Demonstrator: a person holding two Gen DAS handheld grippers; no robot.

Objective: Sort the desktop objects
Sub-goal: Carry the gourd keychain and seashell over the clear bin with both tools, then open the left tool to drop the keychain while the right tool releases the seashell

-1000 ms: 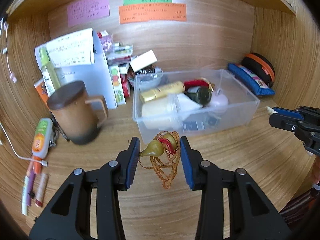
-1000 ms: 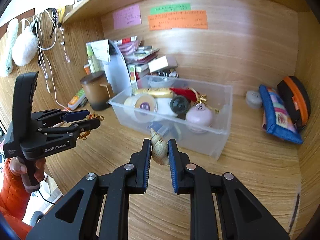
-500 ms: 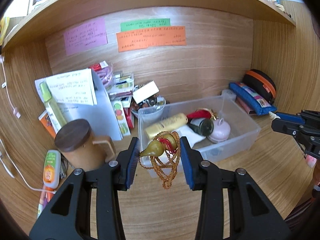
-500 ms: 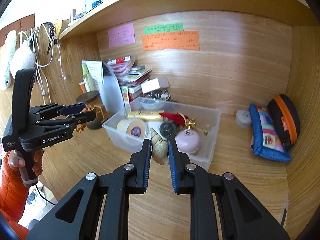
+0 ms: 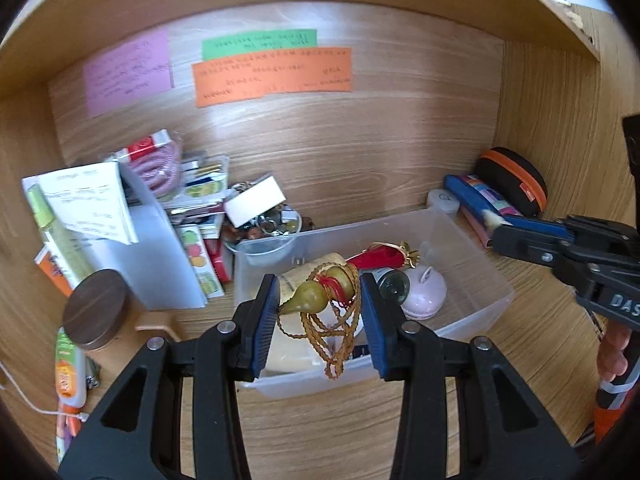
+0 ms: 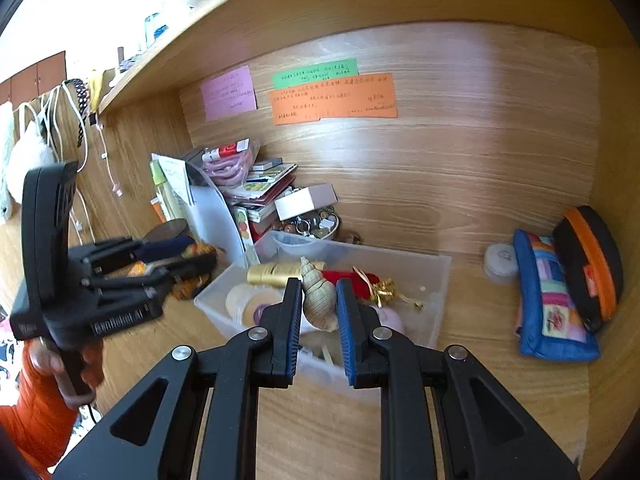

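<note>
The left gripper (image 5: 318,312) is clamped on a small gourd (image 5: 320,294), its narrow tip against the left pad and its orange cord (image 5: 332,340) dangling in loops below. The gourd hangs above the near left part of a clear bin (image 5: 480,276). The right gripper (image 6: 319,312) pinches a spiral shell (image 6: 318,298) upright between its blue pads, over the near wall of the same bin (image 6: 438,280).

In the left wrist view, the bin holds a pink round case (image 5: 424,296) at 2 o'clock from the gourd, a dark bottle (image 5: 394,282) beside it, and a red pouch (image 5: 376,256) farther back. In the right wrist view, a gold tube (image 6: 276,272) lies at 11 o'clock from the shell and a tape roll (image 6: 250,304) at 9 o'clock.

At 9 o'clock from the bin stands a brown mug (image 5: 98,310) with a dark lid. Behind it leans a white folder (image 5: 160,256) with books. A small bowl (image 5: 266,236) of trinkets touches the bin's far left corner. At 2 o'clock from the bin lie a blue pouch (image 6: 548,300) and a black case (image 6: 588,264) with an orange zip. Pink (image 5: 128,70), green (image 5: 260,42) and orange notes (image 5: 276,74) are stuck on the back wall.
</note>
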